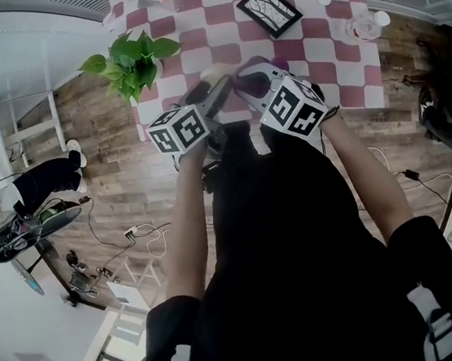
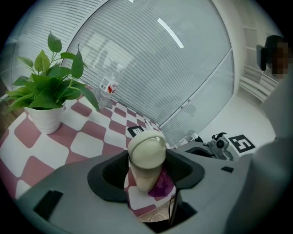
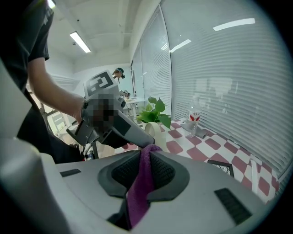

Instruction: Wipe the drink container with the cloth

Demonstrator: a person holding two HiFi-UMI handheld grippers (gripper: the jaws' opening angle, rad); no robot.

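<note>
A cream drink container [image 2: 146, 157] with a rounded lid stands upright between the pads of my left gripper [image 2: 146, 172], which is shut on its body. In the head view the container [image 1: 214, 72] is held just over the near edge of the table. My right gripper [image 3: 147, 171] is shut on a purple cloth [image 3: 142, 183] that hangs down between its jaws. The cloth's upper end lies against the container [image 3: 155, 130], right beside the left gripper [image 3: 119, 130]. A fold of the cloth [image 2: 161, 186] shows at the container's lower right in the left gripper view.
The table carries a red-and-white checkered cloth [image 1: 215, 22]. On it are a potted green plant [image 1: 131, 60] at the left, a black picture frame [image 1: 269, 9] in the middle, a water bottle [image 2: 106, 89] at the back and a glass [image 1: 362, 26] at the right.
</note>
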